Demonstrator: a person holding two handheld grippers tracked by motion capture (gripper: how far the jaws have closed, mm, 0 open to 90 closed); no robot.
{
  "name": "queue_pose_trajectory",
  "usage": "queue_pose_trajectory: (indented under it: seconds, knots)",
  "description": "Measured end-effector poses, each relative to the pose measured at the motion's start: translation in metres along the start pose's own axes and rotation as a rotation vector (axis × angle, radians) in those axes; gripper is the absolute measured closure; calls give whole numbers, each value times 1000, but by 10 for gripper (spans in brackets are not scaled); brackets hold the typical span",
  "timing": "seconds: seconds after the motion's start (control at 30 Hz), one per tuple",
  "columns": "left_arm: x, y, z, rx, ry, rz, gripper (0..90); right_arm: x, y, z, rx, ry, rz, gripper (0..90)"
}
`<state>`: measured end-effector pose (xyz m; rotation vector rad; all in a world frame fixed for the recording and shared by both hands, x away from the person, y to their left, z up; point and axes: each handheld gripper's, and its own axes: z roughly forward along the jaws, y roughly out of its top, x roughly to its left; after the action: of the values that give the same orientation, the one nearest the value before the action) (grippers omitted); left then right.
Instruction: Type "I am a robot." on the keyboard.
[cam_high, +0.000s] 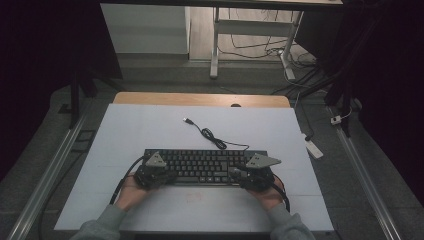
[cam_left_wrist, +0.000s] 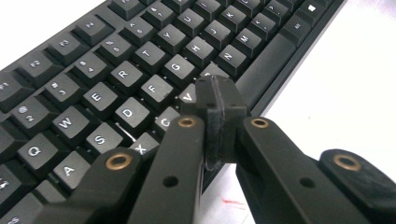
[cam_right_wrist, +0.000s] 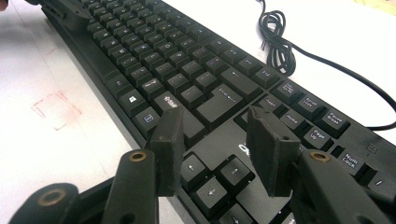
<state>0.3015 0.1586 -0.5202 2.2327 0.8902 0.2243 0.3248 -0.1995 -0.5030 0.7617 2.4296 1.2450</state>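
A black keyboard (cam_high: 202, 165) lies across the white tabletop (cam_high: 150, 125), close to the person. My left gripper (cam_high: 169, 176) sits at the keyboard's left front. In the left gripper view its jaws are pressed together with nothing between them, and the left gripper (cam_left_wrist: 215, 88) hovers low over the keyboard (cam_left_wrist: 116, 74) by the V key and the space bar. My right gripper (cam_high: 236, 173) is at the keyboard's right front. Seen from the right gripper view, the right gripper (cam_right_wrist: 215, 123) stands open just above the keyboard (cam_right_wrist: 154, 51), near the arrow keys, with nothing held.
The keyboard's black cable (cam_high: 210, 135) coils behind it and ends in a loose USB plug (cam_high: 187, 120); the coil (cam_right_wrist: 280, 51) lies beyond the function keys. A faint red square mark (cam_right_wrist: 56, 109) is drawn on the table in front of the keyboard.
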Motion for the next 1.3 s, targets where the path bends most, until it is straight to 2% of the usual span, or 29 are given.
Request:
queue_pose_trajectory:
  seconds: [0.33,0.4,0.6,0.8,0.9,1.03,1.17,1.3]
  knots:
    - [-2,0,2,1,-1,5,887,0,0,0,3,-3,-1,565]
    - [-3,0,4,17,7,4,888,0,0,1,5,-5,-2,564]
    - [-1,0,3,7,8,5,887,0,0,0,2,-4,-2,564]
    - [2,1,-9,-61,9,-24,875,0,0,0,-1,-4,1,563]
    - [6,1,-14,-94,4,-48,818,-1,0,0,4,-7,1,562]
    - [10,0,-21,-130,10,-86,691,0,0,0,3,-4,2,560]
    - [13,0,-26,-150,29,-110,566,0,0,0,6,-4,-2,557]
    - [15,0,-29,-168,37,-132,490,-1,0,1,8,-5,-3,556]
